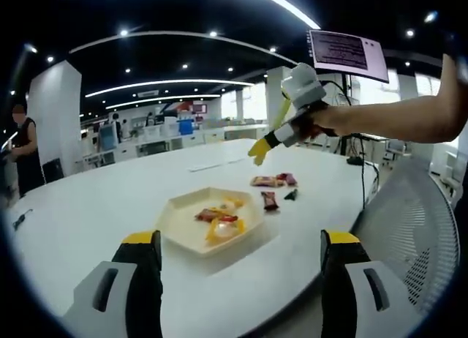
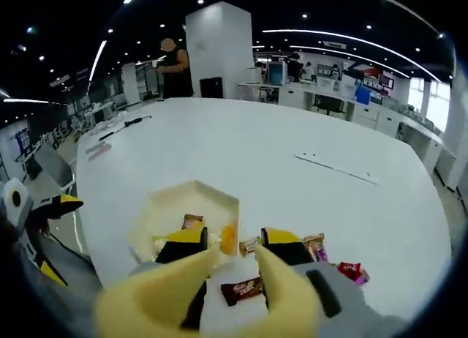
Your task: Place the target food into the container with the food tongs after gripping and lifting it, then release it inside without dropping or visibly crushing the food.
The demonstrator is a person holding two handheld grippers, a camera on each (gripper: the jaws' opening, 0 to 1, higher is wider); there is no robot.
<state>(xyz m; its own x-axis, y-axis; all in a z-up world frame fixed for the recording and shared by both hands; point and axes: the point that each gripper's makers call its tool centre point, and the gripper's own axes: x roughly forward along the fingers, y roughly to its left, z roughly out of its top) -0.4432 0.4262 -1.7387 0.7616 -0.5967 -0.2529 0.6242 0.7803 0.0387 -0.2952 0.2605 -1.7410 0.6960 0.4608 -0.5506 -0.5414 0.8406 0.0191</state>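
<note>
A crushed or dropped snack is the likely risk if the right gripper descends off-centre. Its tongs are held apart, empty. Just beyond the tips a brown wrapped snack lies at 6 o'clock; the container at 10. The left gripper hovers open, empty.
</note>
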